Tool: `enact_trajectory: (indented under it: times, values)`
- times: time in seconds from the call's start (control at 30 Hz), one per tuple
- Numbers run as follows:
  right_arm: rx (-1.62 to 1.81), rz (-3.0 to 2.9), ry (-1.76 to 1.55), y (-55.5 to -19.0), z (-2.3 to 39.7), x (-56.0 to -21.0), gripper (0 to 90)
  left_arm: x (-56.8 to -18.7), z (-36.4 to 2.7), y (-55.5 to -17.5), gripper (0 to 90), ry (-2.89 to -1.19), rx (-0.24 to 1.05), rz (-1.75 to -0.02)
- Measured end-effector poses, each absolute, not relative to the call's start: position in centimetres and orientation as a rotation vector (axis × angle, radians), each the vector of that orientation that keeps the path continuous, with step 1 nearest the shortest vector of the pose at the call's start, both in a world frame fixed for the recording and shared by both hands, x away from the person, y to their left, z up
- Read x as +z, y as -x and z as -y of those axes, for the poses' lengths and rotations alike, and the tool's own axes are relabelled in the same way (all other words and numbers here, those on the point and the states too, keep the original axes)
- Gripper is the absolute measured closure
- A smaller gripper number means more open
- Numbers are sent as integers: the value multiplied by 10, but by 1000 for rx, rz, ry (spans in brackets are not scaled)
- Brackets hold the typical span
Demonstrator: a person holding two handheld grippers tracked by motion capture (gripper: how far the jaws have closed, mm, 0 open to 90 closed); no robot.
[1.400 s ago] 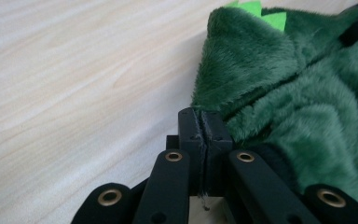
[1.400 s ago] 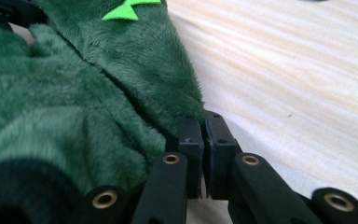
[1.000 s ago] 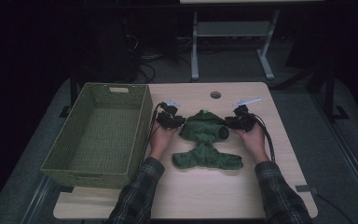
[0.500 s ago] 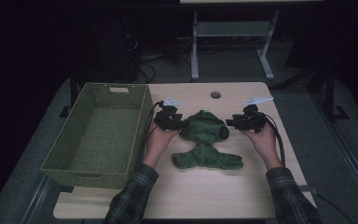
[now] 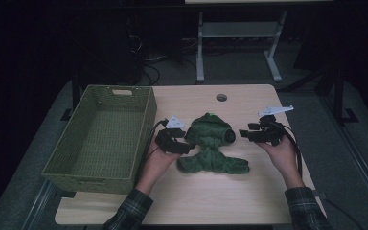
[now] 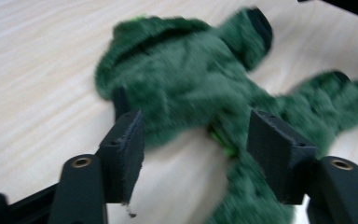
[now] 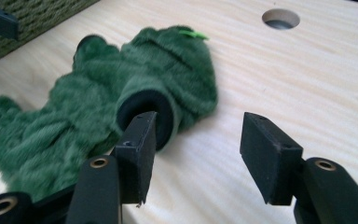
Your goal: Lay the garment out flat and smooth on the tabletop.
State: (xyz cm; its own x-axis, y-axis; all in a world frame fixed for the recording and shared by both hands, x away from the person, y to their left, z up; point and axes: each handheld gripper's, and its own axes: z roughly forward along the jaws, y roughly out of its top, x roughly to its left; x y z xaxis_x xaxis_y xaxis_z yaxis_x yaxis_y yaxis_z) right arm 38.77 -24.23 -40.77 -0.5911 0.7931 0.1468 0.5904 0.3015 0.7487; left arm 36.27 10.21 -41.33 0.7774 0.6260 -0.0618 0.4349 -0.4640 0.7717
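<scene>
Left hand: we held the left gripper [image 5: 186, 147] just beside the green fleece garment [image 5: 211, 143], on its basket side, with the palm resting on the table.
Left claw: spread, having just been opening; in the left gripper view the fleece [image 6: 200, 93] lay beyond the 2 pads [image 6: 275, 154], unpinched.
Right hand: we kept the right gripper [image 5: 243, 133] apart from the garment, pointing at its dark-lined cuff [image 7: 144, 114].
Right claw: spread too, likewise just opening, with bare wood between the 2 pads.
Garment: it lay crumpled near the middle of the table [image 5: 249, 196], between both grippers, sleeves splayed toward us.
Why so: we judged both claws had let go so the fleece could settle flat.
Basket: the green woven basket [image 5: 57, 165] stood left of the garment, probably its destination.
Far edge: 1 round hole [image 5: 221, 97] pierced the tabletop.
</scene>
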Motion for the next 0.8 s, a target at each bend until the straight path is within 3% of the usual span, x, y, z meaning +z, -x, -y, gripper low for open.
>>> enact_trajectory:
  times: [0.33,0.8]
  values:
    - [1187,-2341,-1207,-360,231,-415,442,-435,-113,-314,200,-2169,312,-758]
    - [1199,-2415,-1088,-336,201,-417,448,-467,-125,-267,144,-2231,343,-783]
